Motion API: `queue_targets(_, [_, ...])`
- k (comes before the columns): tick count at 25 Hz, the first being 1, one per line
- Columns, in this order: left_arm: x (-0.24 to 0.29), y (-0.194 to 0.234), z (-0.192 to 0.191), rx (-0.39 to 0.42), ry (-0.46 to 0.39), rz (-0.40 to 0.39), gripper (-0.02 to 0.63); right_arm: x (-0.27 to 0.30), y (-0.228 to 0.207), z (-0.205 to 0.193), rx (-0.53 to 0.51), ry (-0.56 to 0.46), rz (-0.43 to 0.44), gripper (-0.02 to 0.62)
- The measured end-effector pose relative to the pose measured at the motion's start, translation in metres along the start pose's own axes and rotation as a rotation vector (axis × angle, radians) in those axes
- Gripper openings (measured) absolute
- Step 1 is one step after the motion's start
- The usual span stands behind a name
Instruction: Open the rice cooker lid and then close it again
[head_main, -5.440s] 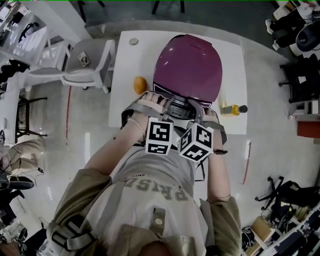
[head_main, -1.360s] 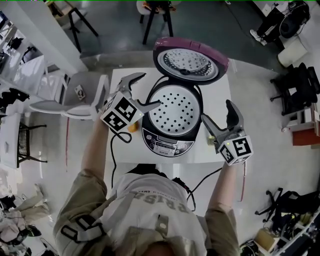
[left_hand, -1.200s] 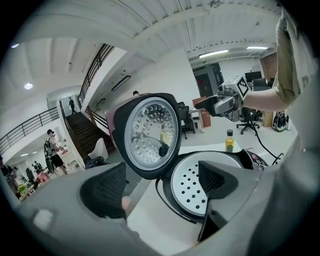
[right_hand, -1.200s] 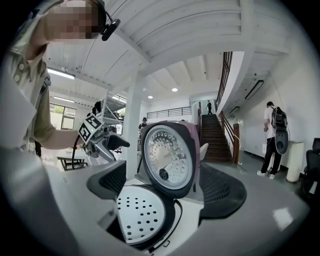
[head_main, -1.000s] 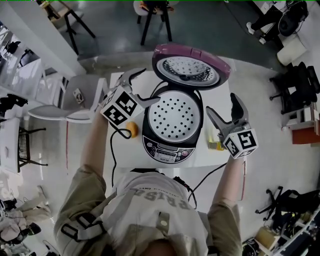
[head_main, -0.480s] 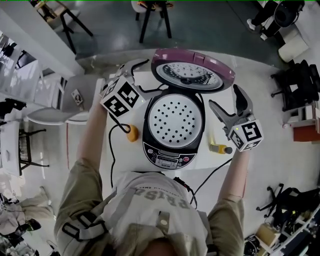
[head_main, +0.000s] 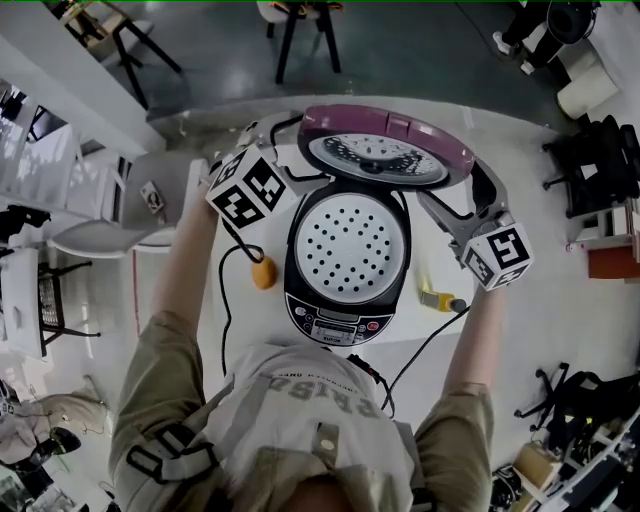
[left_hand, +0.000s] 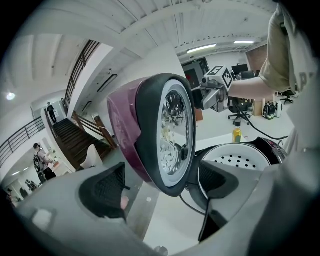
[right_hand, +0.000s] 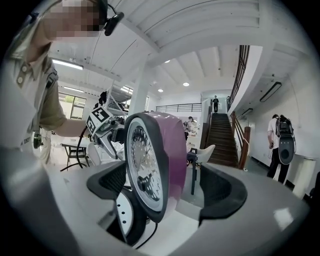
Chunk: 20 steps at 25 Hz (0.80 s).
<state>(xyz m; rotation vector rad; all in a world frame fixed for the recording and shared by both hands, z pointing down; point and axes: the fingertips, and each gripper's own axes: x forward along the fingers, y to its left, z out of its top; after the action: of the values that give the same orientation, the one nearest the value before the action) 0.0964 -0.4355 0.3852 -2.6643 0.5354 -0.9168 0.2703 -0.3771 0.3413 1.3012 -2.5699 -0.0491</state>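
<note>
Left gripper (head_main: 305, 150) sits at the left edge of the raised lid, fingers apart and straddling the rim, with gaps at both pads. A small round orange fruit (head_main: 263, 272) lies on the white table (head_main: 245, 325), just left of the cooker. The dark-bodied rice cooker (head_main: 340, 315) stands mid-table, with the white perforated inner tray (head_main: 350, 235) exposed. Its purple domed lid (head_main: 385, 150) stands up at the far side, metal inner plate facing the person. A small yellow bottle (head_main: 438, 297) lies on the table right of the cooker. Right gripper (head_main: 455, 185) is at the lid's right edge, fingers apart, rim between them, not clamped.
</note>
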Motion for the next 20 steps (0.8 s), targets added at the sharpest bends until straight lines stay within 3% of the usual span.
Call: queue_targets(20, [0.006, -0.005, 0.011, 0.062, 0.016, -0.038, 0.476, 0.022, 0.019, 0.009, -0.063, 0.022, 0.106, 0.439])
